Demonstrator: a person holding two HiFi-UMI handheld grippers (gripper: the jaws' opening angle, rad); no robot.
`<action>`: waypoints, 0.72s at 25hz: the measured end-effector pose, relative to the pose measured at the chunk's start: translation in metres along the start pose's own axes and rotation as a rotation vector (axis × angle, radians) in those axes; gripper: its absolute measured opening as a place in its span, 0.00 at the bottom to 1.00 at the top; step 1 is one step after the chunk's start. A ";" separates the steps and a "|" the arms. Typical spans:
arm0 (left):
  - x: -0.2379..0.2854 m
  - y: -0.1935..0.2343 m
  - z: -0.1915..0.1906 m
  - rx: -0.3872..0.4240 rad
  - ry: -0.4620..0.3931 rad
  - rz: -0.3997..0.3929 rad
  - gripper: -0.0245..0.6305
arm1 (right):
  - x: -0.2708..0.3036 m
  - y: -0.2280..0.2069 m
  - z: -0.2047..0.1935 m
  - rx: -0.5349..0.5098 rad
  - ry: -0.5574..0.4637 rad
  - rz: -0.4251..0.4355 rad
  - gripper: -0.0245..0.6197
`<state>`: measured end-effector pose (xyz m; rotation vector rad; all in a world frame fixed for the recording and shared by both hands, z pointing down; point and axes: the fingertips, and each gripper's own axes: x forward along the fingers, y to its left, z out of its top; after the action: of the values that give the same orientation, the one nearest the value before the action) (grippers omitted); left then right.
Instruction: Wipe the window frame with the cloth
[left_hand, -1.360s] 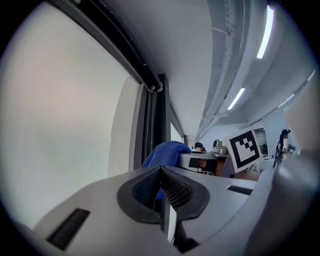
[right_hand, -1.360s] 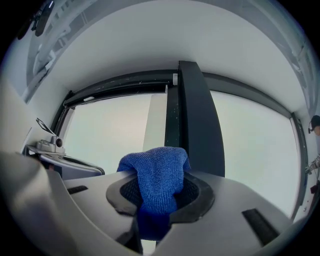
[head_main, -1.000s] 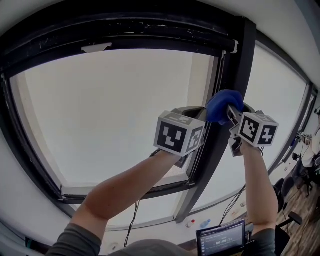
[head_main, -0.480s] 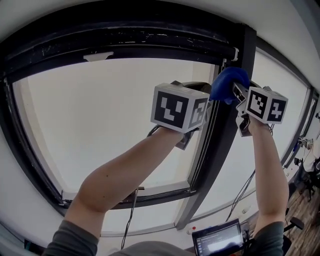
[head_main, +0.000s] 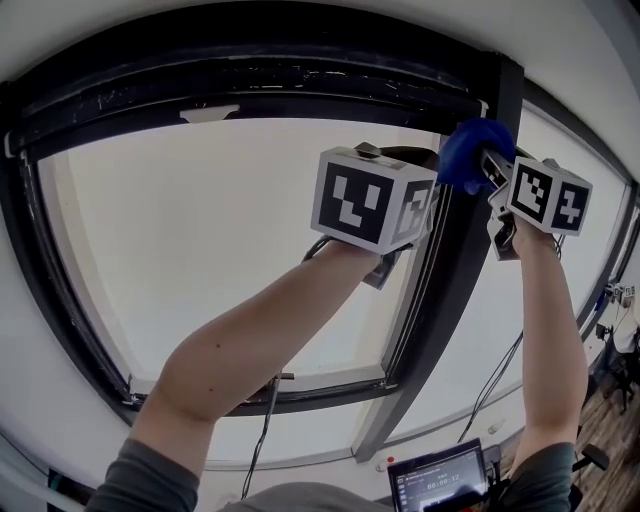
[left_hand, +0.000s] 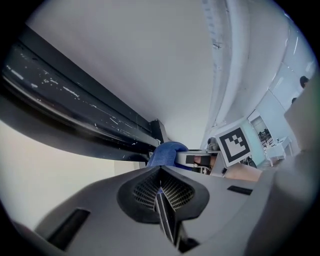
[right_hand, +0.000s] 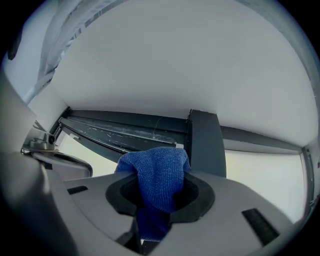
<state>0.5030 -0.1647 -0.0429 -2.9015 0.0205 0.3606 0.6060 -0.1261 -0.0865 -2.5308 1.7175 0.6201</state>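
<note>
The right gripper (head_main: 487, 163) is clenched on a blue cloth (right_hand: 157, 175). The cloth bunches out ahead of the jaws, so the soft wad meets the metal and not the tool. It is raised high, with the wad at the upper end of the dark upright post (head_main: 465, 270), close under the top rail (head_main: 250, 80). I cannot tell whether it presses on the post or sits just off it. Judging by this reach, the wiping is at the top corner of the frame.

The left gripper (left_hand: 161, 197) has its jaws closed together on nothing. It is held up just left of the post, near the cloth, and seems only to keep out of the way.

The frame is black. Its top rail carries pale specks and streaks that may be dust or scuffs, so it likely needs a pass too. The panes (head_main: 220, 250) on both sides of the post are bright and blank. A white ceiling lies above, and a small screen (head_main: 440, 485) and cables (head_main: 265, 430) sit low near the person.
</note>
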 end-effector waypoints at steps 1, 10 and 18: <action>-0.001 -0.001 0.000 -0.006 0.001 -0.002 0.05 | -0.005 0.001 0.002 0.001 -0.008 0.006 0.22; -0.011 0.000 0.008 0.045 -0.004 0.042 0.05 | -0.028 -0.001 0.024 0.030 -0.056 0.036 0.22; -0.042 0.035 0.020 0.006 0.001 0.139 0.05 | 0.010 0.018 0.028 0.041 -0.046 0.094 0.22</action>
<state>0.4563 -0.1954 -0.0588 -2.9025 0.2233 0.3821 0.5840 -0.1352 -0.1121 -2.4012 1.8230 0.6353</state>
